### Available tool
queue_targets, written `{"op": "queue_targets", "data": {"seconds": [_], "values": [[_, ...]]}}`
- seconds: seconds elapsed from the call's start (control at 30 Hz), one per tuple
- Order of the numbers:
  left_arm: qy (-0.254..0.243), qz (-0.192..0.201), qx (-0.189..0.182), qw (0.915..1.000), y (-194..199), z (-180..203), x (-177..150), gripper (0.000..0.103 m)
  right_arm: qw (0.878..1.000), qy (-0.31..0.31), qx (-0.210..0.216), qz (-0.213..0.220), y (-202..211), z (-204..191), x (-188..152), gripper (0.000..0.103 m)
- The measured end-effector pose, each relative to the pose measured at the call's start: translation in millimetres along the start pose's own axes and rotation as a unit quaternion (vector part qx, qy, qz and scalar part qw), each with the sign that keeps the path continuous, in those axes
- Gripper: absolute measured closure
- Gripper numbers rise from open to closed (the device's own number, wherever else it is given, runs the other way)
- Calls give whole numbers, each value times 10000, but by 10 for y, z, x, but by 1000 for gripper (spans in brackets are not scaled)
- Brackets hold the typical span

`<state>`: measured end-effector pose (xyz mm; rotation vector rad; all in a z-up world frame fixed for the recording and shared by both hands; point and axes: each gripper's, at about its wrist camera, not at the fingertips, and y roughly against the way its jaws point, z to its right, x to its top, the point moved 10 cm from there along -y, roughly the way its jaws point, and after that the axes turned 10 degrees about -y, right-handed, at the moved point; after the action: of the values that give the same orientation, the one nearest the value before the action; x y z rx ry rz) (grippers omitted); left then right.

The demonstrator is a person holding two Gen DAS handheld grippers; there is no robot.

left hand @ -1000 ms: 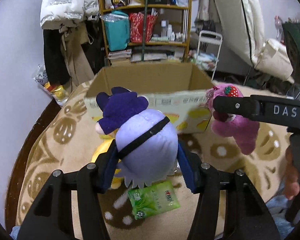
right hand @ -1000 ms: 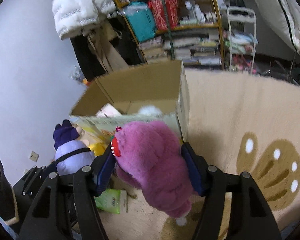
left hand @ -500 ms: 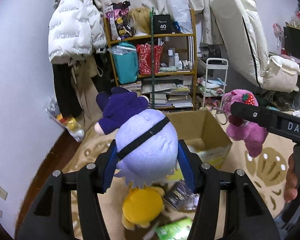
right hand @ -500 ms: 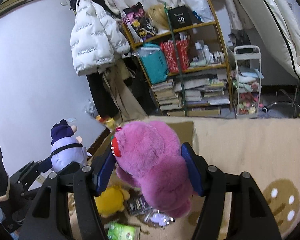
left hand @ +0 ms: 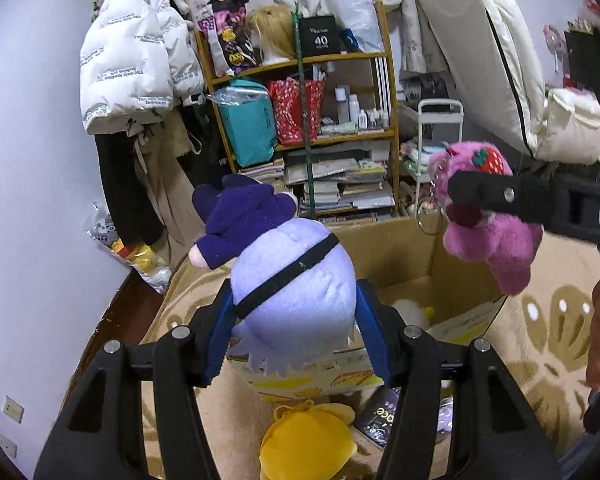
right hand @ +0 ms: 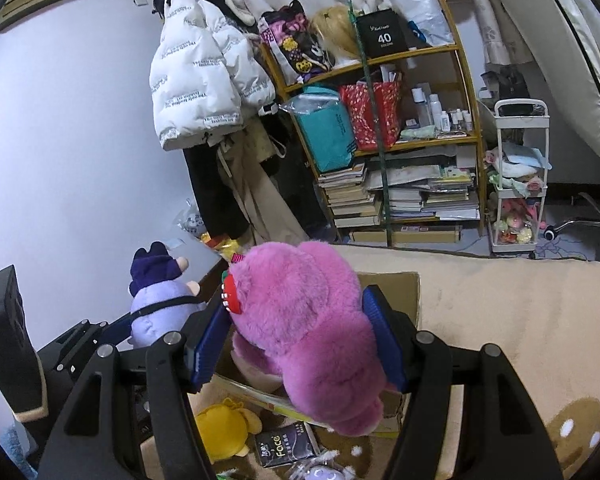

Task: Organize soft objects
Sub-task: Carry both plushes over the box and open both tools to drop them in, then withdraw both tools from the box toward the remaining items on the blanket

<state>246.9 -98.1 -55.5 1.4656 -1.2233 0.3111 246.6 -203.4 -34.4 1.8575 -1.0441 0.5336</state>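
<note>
Lilac plush (left hand: pixel 296 292): clamped between blue pads of left gripper (left hand: pixel 294 322), held above near rim of cardboard box (left hand: pixel 428 276).
Pink plush (right hand: pixel 308 320): squeezed in right gripper (right hand: pixel 300 338), carried over same box, right of lilac one.
White plush (left hand: pixel 410 312): already lodged inside box.
Yellow plush (left hand: pixel 306 442): left on carpet (left hand: pixel 548 332), in front of box.
Risk judged: early release would drop plush outside near wall of box; both grippers crowded over one opening, collision likely.

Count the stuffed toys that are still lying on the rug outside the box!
1: the yellow plush toy lies on the rug in front of the cardboard box. Others may hide behind the grippers.
</note>
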Motion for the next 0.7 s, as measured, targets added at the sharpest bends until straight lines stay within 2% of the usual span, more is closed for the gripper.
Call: {"op": "queue_targets", "data": {"seconds": [0.17, 0.37, 0.47, 0.6, 0.7], "values": [[-11, -116, 4, 9999, -89, 13, -80, 43, 9998, -195, 77, -62, -129, 51, 26, 32], [23, -170, 31, 9998, -106, -36, -130, 37, 9997, -107, -41, -200, -226, 85, -76, 31], [-14, -238, 63, 9997, -111, -58, -152, 31, 9996, -31, -154, -243, -254, 112, -116, 19], [-55, -307, 47, 9995, -76, -69, -176, 29, 9995, -54, -191, -252, -235, 142, -149, 16], [-54, -346, 37, 9994, -37, -82, -194, 24, 9994, -99, -248, -231, -181, 162, -157, 8]]}}
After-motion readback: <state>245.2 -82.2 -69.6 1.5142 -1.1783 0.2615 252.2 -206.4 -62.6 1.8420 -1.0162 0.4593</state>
